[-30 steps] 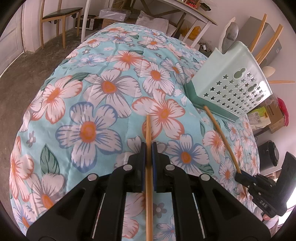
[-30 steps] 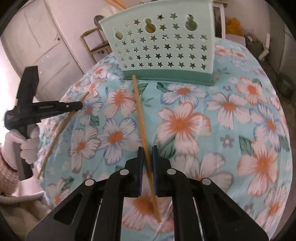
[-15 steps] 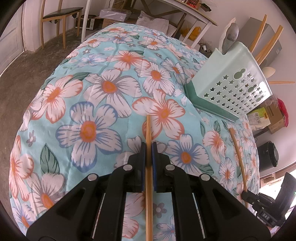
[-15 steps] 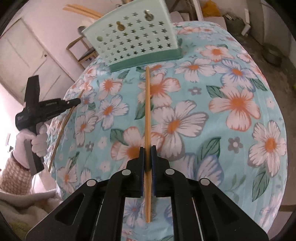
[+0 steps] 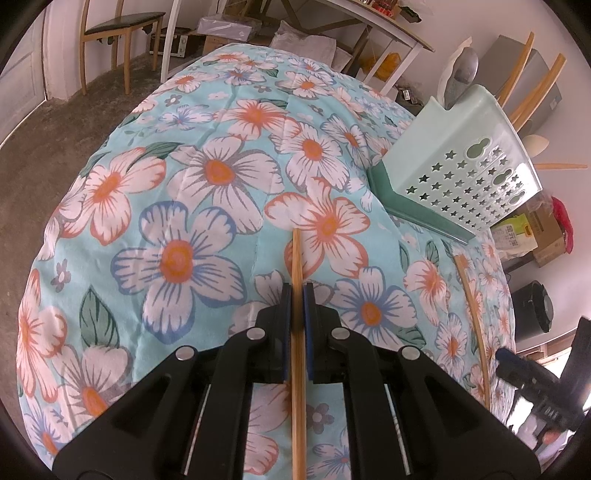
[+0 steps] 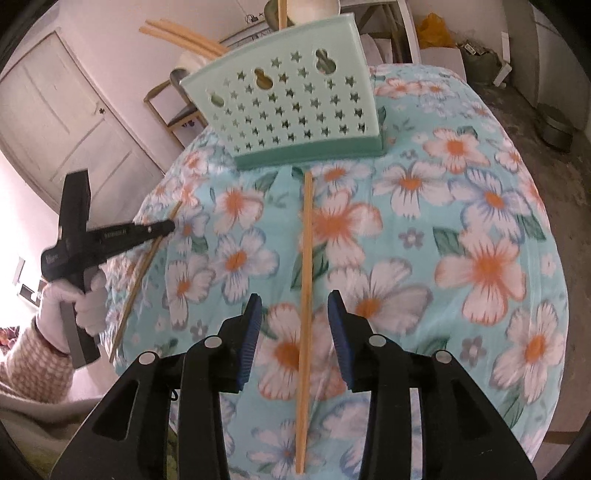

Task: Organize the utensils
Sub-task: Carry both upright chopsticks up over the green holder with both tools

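Chopsticks sorted beside the mint utensil holder [image 6: 288,103].
My left gripper [image 5: 297,295] clamps one chopstick [image 5: 297,354]; my right gripper [image 6: 293,310], jaws just opening, straddles another chopstick [image 6: 306,295] lying free.

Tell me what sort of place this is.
Probably a lived-in room of a home used partly for storage. A table under a flowered cloth holds a green utensil holder; a wooden chair stands by the wall on a bare floor, with cardboard boxes stacked nearby and a panelled door.
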A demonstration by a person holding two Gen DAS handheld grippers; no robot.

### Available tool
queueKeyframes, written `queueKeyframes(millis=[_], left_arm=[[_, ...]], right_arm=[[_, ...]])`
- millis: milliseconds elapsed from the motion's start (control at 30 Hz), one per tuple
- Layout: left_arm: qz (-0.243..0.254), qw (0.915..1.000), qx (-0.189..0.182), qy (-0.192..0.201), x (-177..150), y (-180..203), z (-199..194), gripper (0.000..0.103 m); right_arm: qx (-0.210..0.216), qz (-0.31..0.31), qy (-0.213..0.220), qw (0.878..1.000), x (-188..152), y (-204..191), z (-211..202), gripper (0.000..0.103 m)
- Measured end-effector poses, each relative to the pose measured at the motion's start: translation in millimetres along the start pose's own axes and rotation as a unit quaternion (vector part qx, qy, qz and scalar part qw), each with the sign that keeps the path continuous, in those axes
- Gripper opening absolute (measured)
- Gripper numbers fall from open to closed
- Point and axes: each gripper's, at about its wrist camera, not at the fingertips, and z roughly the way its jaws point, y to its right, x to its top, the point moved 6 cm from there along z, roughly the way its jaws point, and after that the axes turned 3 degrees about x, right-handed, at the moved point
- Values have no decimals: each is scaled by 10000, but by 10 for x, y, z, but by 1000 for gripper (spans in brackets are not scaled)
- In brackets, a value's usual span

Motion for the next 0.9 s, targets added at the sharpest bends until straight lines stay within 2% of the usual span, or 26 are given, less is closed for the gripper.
queueKeyframes(millis=[233, 433, 600, 667, 900], left_arm=[[-11, 10000, -12, -10, 0, 11, 6, 6], [32, 10000, -3, -47, -11, 15, 7, 7], [38, 10000, 11, -84, -1, 10, 19, 7], [36, 9999, 25, -97, 4, 18, 24, 7], [12, 9999, 49, -114, 26, 19, 26, 5]], right_arm=[[132, -127, -1, 9998, 377, -27, 250, 37], [-107, -249, -99, 9996, 639, 15, 625, 36], [-329, -375, -197, 9986, 815, 49, 861, 24], [-400, -412, -211, 9981, 864, 54, 895, 9], [-227, -305, -2, 9993, 903, 30, 725, 7]])
